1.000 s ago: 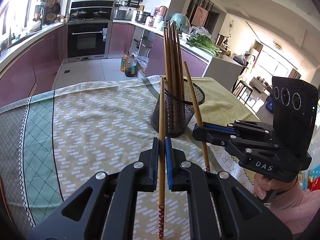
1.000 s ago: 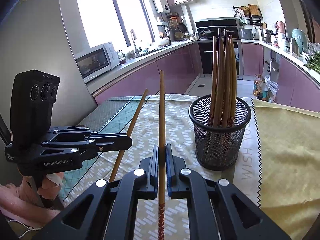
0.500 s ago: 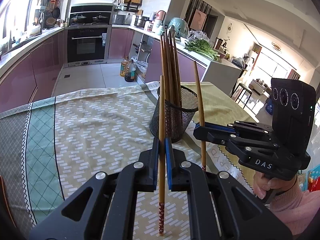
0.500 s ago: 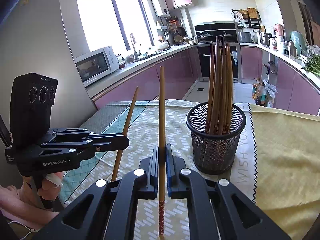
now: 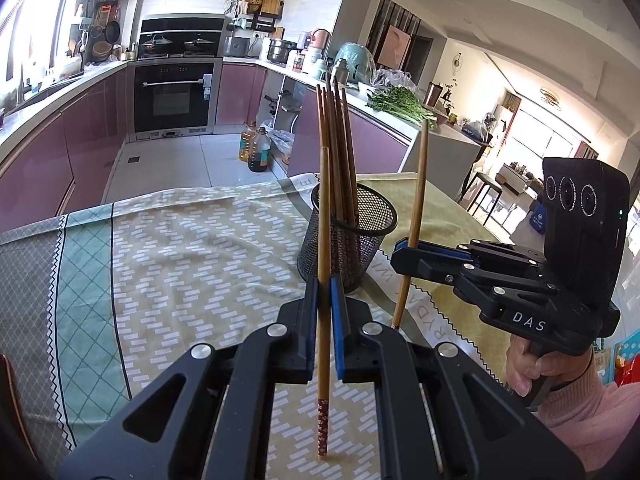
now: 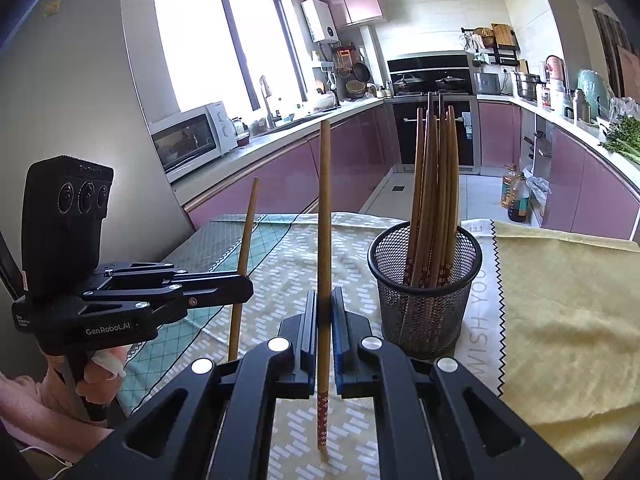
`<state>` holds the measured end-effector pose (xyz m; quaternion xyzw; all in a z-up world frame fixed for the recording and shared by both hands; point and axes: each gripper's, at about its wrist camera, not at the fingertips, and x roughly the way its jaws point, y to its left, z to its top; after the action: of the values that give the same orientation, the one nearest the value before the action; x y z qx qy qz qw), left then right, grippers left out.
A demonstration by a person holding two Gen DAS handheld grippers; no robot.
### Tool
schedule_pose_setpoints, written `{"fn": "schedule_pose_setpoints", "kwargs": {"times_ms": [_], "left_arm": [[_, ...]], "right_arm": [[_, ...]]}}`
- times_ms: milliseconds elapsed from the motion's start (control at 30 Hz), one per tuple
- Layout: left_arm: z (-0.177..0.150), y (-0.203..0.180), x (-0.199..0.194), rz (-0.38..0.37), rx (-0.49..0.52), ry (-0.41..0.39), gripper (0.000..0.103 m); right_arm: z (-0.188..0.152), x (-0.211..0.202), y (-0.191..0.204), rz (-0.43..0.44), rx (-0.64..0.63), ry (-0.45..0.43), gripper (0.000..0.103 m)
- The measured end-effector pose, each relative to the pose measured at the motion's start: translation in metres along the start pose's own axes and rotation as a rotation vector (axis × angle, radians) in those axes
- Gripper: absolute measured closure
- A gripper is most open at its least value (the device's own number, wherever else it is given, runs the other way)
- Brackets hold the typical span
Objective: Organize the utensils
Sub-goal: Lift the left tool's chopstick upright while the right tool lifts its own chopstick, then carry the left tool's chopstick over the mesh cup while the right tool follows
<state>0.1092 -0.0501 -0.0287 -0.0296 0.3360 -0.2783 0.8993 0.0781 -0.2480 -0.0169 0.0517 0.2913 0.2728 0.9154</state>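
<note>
While both devices hover over the cloth-covered table [image 5: 168, 264], each is found clamped on a single wooden chopstick. Taking the black mesh holder [image 5: 352, 240] as the reference point: the left gripper [image 5: 324, 292] sits just on the near side of the holder in its own wrist view, jaws closed tight on the left chopstick [image 5: 325, 216], which stands nearly upright, its plain end level with the holder's upper part and its red patterned end hanging below the jaws, just above the cloth. The right gripper [image 5: 404, 254] appears to the right of the holder in that view, close beside it, its jaws likewise pinched on the right chopstick [image 5: 418, 200], which leans slightly and rises above the holder's rim. A hand [image 5: 532, 368] in a pink sleeve grasps that device's handle. From the right wrist view, the holder [image 6: 426, 292] stands to the right of the clamped right chopstick [image 6: 324, 216]; the left gripper [image 6: 244, 290] lies well to the left of the holder, its chopstick [image 6: 244, 248] tilted. Inside the holder a bundle of chopsticks [image 6: 434, 184] stands upright, patterned ends down, leaning together. The holder rests on the patterned cloth, near its seam with a yellow cloth [image 6: 560, 300] bearing printed letters. Neither held chopstick is touching the holder.
</note>
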Motion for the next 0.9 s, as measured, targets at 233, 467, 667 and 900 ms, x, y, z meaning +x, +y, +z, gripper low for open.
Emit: {"fn": "schedule_pose_setpoints", "kwargs": {"times_ms": [233, 467, 667, 900], "left_arm": [[0.002, -0.003, -0.003, 0.0, 0.01, -0.004, 0.096], [0.005, -0.004, -0.004, 0.004, 0.017, -0.009, 0.096], [0.008, -0.008, -0.005, 0.007, 0.026, -0.013, 0.096], [0.012, -0.011, -0.007, 0.01, 0.035, -0.015, 0.096]], "right_arm": [[0.003, -0.003, -0.001, -0.003, -0.001, -0.013, 0.097], [0.006, -0.007, -0.001, -0.004, -0.003, -0.028, 0.097], [0.009, -0.009, -0.002, -0.003, -0.003, -0.036, 0.097], [0.013, -0.01, -0.001, -0.003, -0.008, -0.046, 0.097]]}}
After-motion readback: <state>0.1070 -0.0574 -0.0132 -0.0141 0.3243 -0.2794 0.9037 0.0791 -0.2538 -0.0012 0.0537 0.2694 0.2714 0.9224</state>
